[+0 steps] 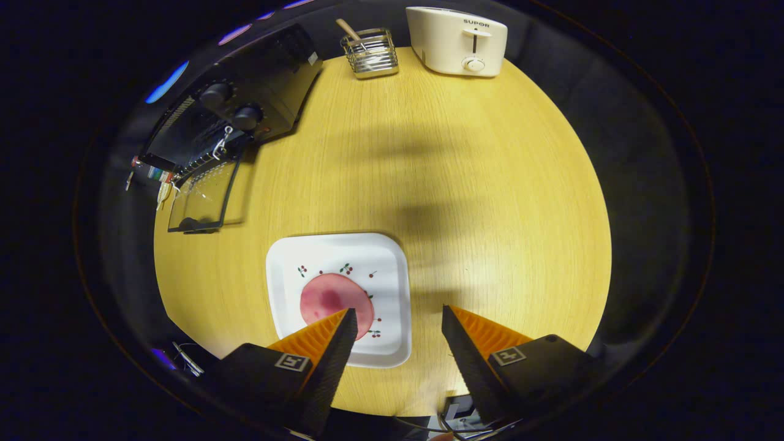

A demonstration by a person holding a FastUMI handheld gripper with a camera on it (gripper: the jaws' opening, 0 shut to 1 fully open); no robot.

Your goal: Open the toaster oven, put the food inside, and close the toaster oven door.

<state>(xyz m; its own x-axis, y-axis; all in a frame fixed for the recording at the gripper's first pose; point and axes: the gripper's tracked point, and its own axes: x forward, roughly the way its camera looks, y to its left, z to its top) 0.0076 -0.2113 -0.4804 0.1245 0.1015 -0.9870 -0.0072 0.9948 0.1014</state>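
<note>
With the tongs (398, 324) hanging over the wooden table (478, 202), the two orange-and-black fingers (334, 334) sit spread wide apart and there's nothing between them, just bare tabletop in the gap. The left fingertip overlaps the near edge of a white square plate (343, 257) with little cherry prints, and a round pink slice of food (334, 297) lies on that plate, right at that fingertip and partly hidden by it; can't tell if it's actually touching. Way beyond the fingers and off to the left is the black toaster oven (257, 98), with its glass door (205, 196) already dropped open toward the table. Straight ahead, far past the fingers, there's a wire utensil holder (370, 55), and just right of that a cream pop-up toaster (456, 40).
</note>
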